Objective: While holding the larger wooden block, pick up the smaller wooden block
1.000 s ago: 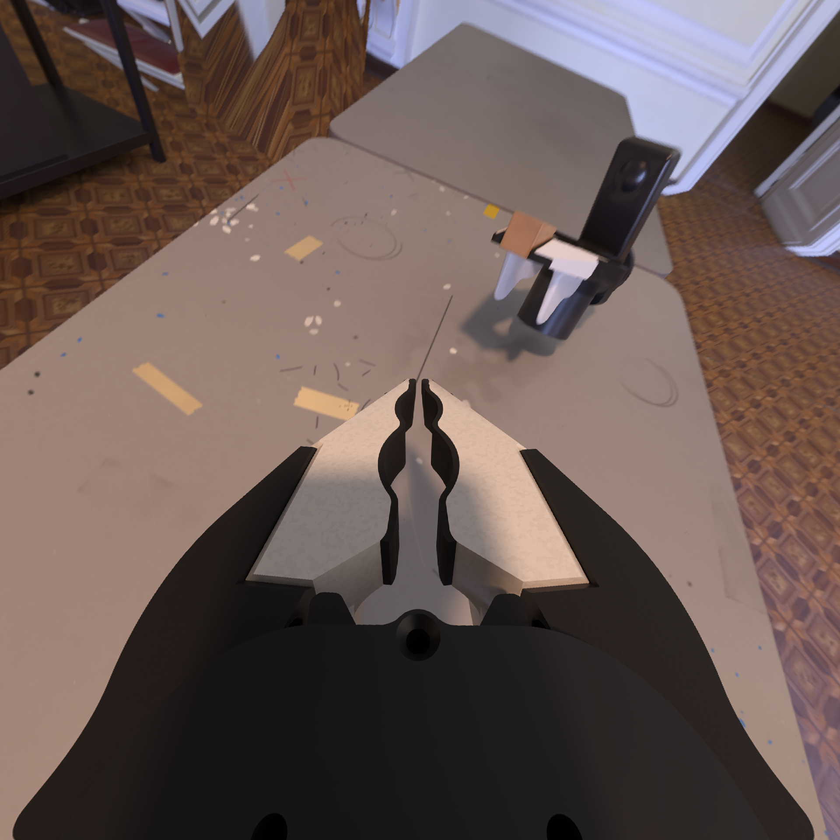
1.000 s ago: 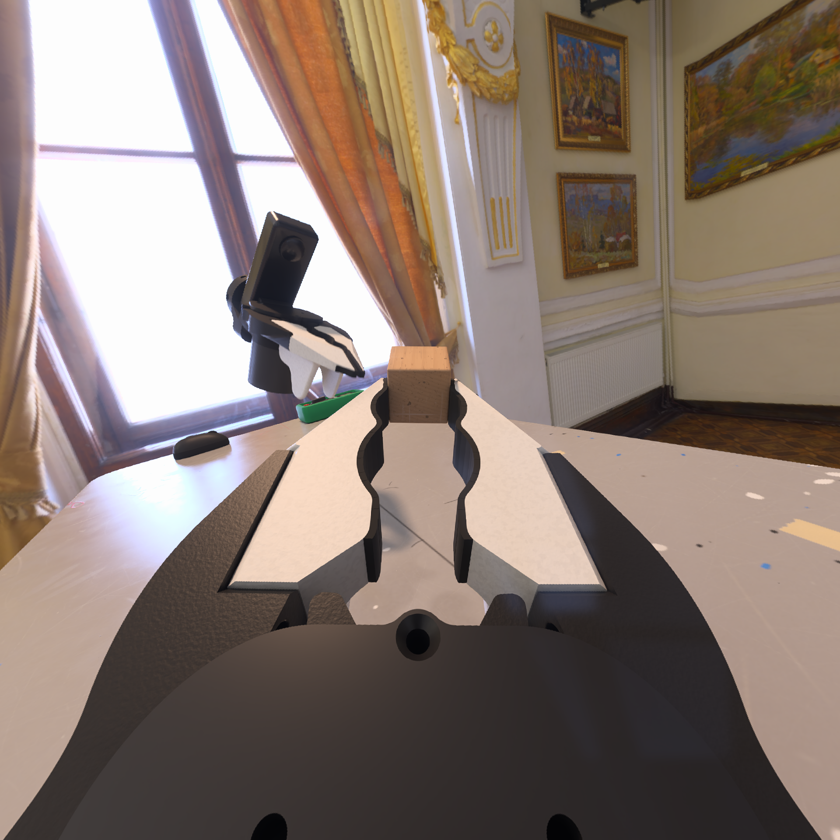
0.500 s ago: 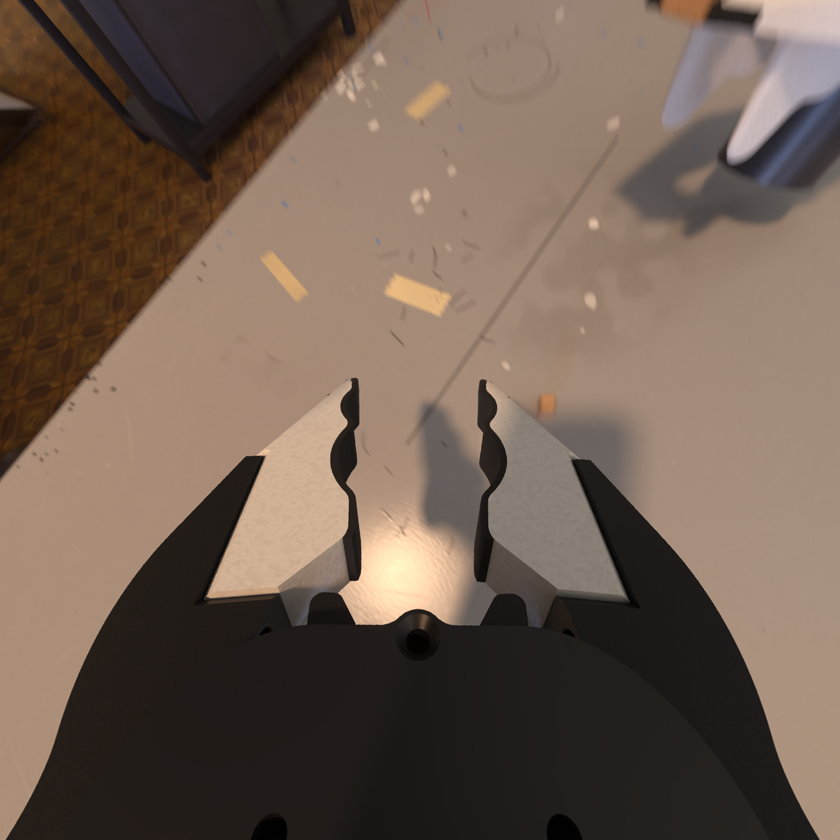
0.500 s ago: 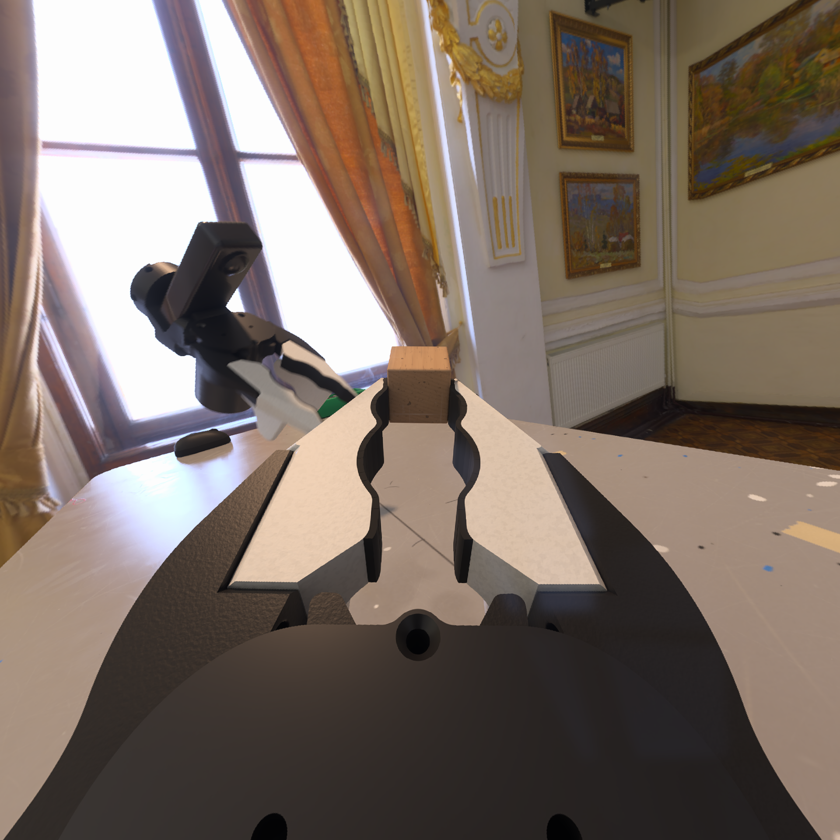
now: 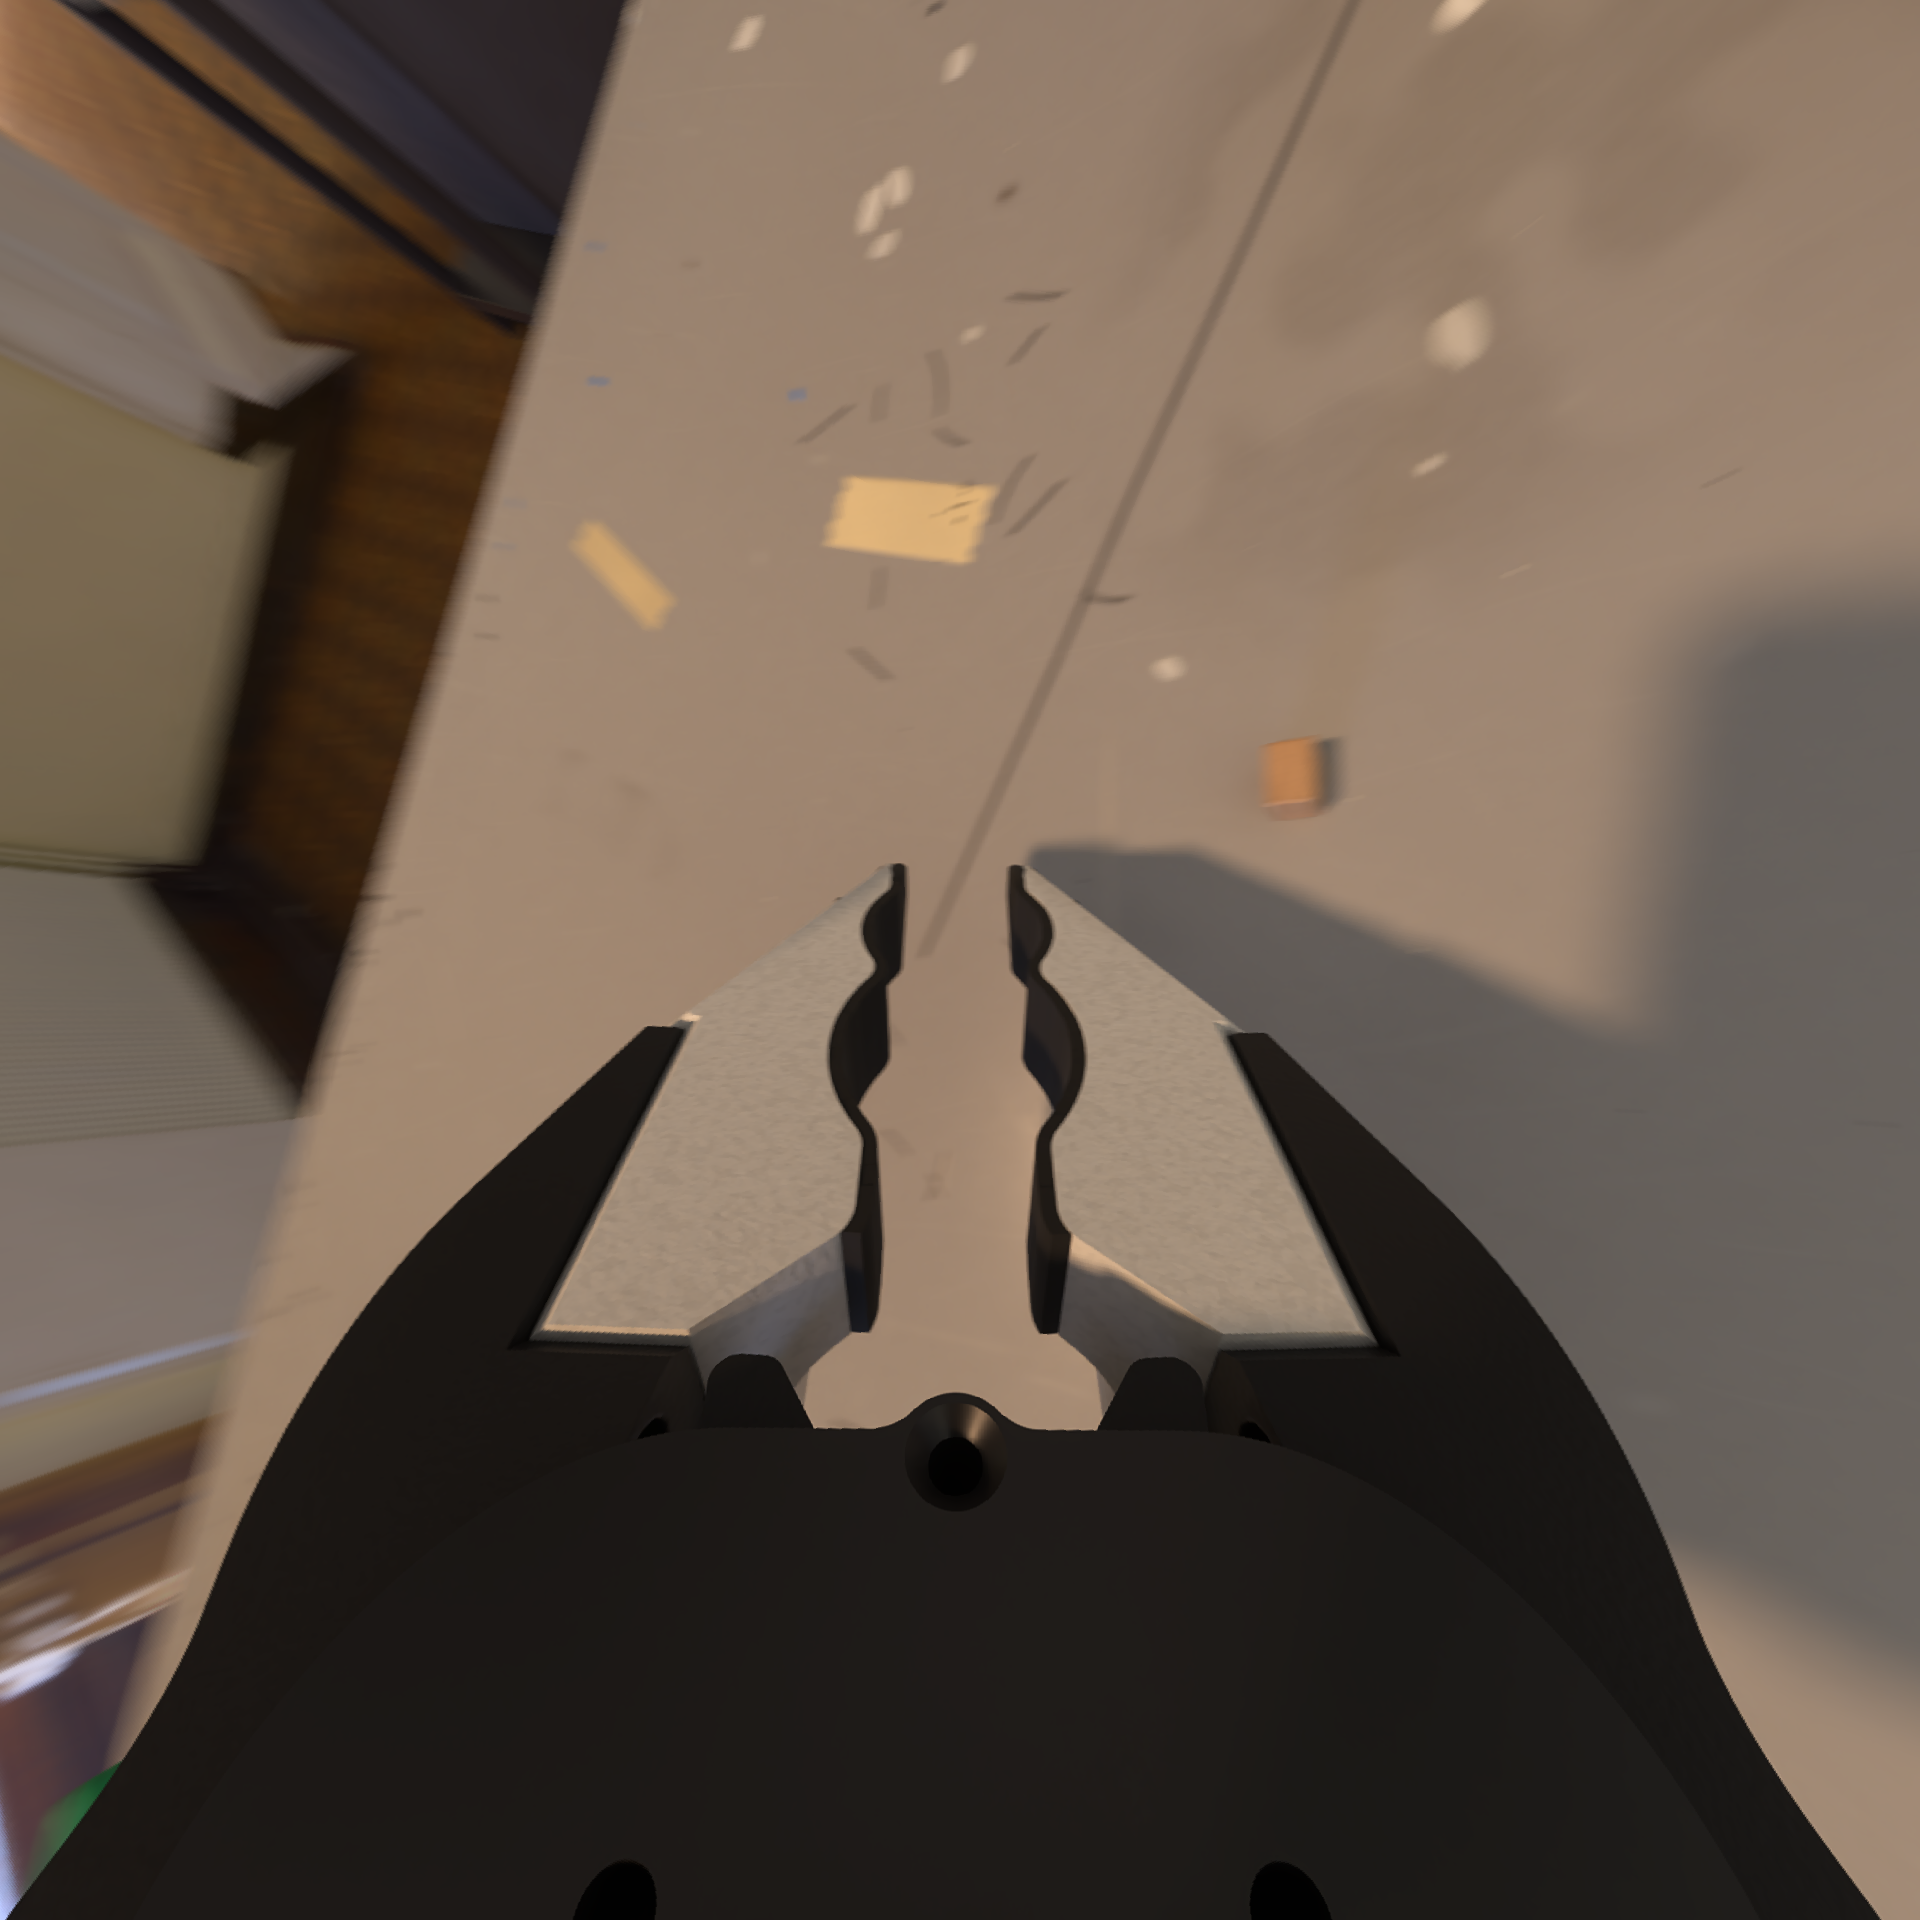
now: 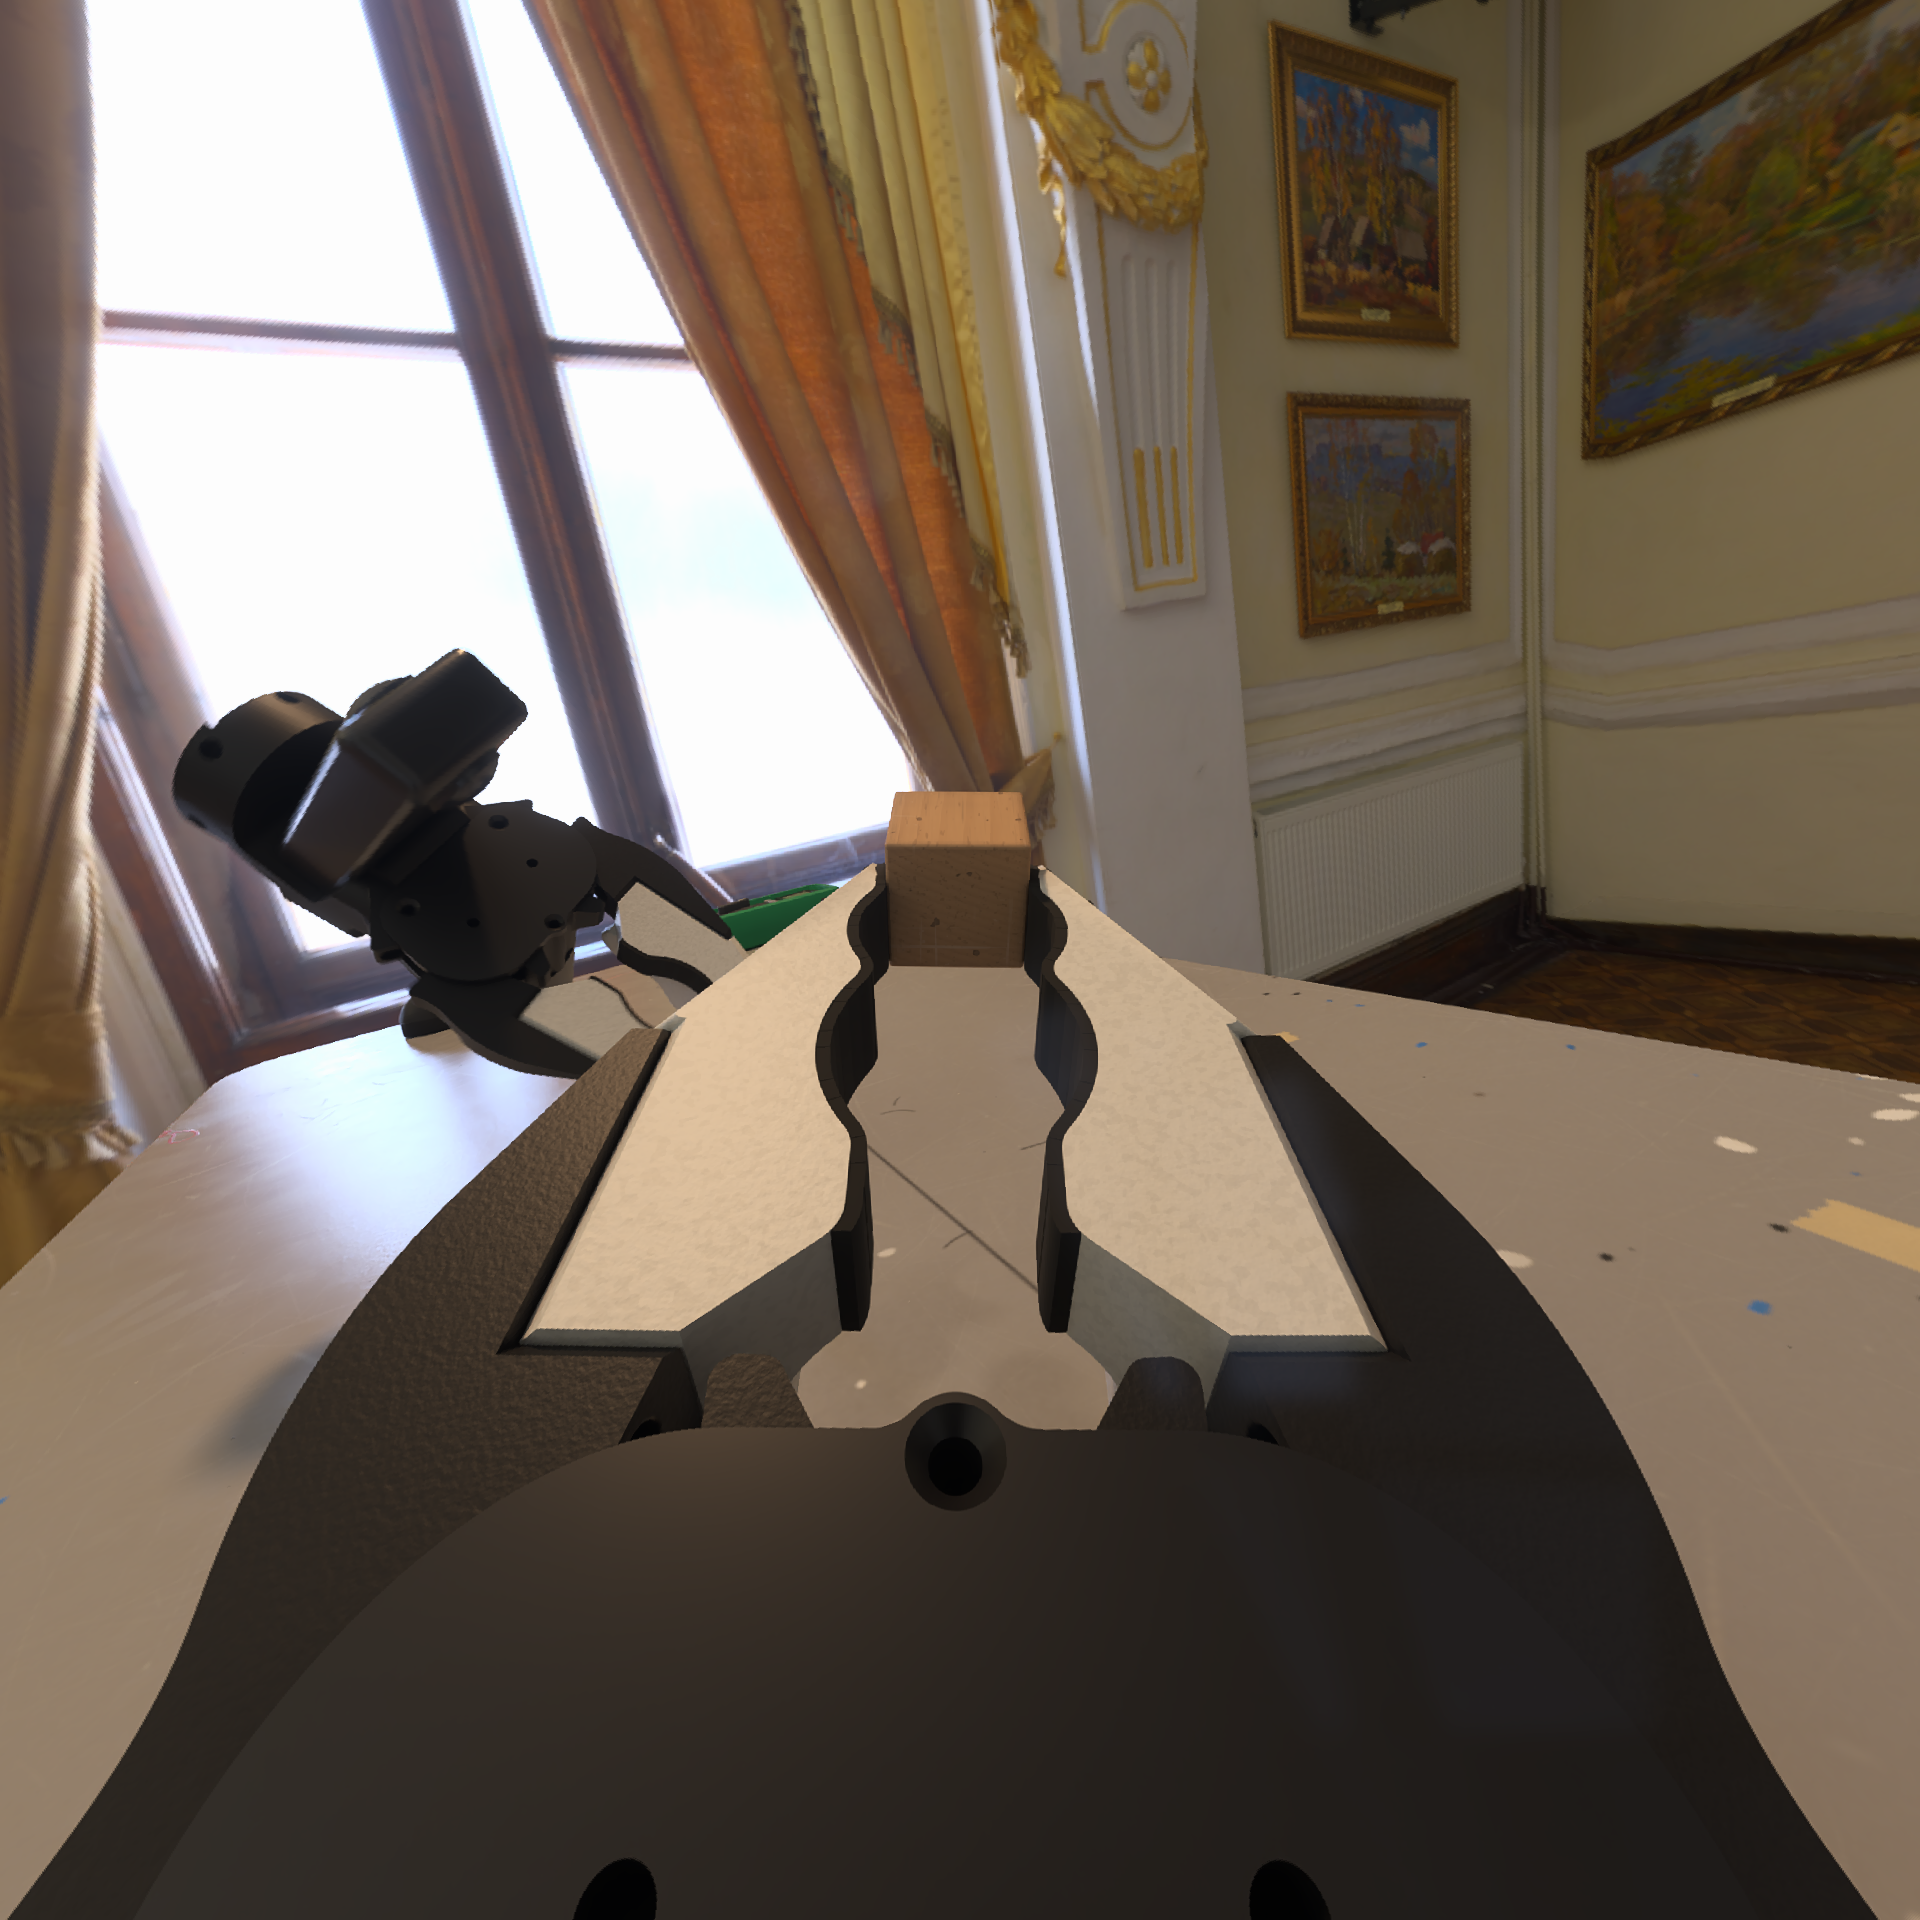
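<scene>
The smaller wooden block (image 5: pixel 1291 777) lies on the grey table (image 5: pixel 644 831), ahead and to the right of my left gripper (image 5: pixel 958 873). The left gripper points steeply down at the table, its jaws a narrow gap apart with nothing between them. My right gripper (image 6: pixel 958 883) is shut on the larger wooden block (image 6: pixel 958 894), a light cube held at the fingertips above the table. In the right wrist view the left gripper (image 6: pixel 665 966) shows at the left, tilted down toward the table; its fingertips are partly hidden behind my right finger.
The table's left edge (image 5: pixel 457 727) runs close by, with floor beyond it. Tape strips (image 5: pixel 909 520) and paint flecks mark the top. A green object (image 6: pixel 774 914) lies on the table behind the left gripper. A window and curtains stand beyond.
The left gripper has tipped further down toward the table and its jaws have narrowed. The smaller block now looks larger and closer. The right gripper and its block have not moved.
</scene>
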`<act>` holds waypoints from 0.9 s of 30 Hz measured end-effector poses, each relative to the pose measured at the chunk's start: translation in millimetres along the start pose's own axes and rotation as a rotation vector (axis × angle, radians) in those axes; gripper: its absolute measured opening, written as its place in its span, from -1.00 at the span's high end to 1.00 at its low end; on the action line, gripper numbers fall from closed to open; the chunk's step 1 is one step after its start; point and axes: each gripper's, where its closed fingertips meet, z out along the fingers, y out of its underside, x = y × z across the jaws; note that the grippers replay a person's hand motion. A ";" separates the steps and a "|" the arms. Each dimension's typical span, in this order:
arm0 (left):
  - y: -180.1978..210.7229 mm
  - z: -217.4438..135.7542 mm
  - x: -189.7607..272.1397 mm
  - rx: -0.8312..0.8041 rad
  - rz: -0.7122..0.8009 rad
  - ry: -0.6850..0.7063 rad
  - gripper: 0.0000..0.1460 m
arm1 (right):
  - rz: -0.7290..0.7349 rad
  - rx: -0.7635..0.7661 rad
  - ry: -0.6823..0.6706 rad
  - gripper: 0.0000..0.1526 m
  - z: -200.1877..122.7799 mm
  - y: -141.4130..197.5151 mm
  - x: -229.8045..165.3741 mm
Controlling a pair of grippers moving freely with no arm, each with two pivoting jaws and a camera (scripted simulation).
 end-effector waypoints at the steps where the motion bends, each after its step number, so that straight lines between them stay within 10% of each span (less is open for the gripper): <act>1: 2.7 0.5 -10.8 -0.013 0.051 -0.077 0.86 | -0.001 0.002 0.001 0.67 -0.2 -0.2 0.0; 7: 21.8 -26.1 -92.0 -0.106 0.250 -0.508 0.98 | -0.001 0.000 -0.002 0.67 0.1 0.1 -0.4; 11: 14.9 -47.9 -101.6 -0.002 0.124 -0.481 0.98 | -0.001 0.000 -0.001 0.67 0.1 0.0 -0.2; 18: -43.5 -89.4 -15.7 0.503 0.156 -0.072 0.98 | 0.004 0.006 0.003 0.67 -0.5 -0.6 0.7; 27: 23.9 -78.1 79.6 0.409 0.148 0.462 0.96 | -0.001 0.004 0.000 0.67 -0.4 -0.4 -0.2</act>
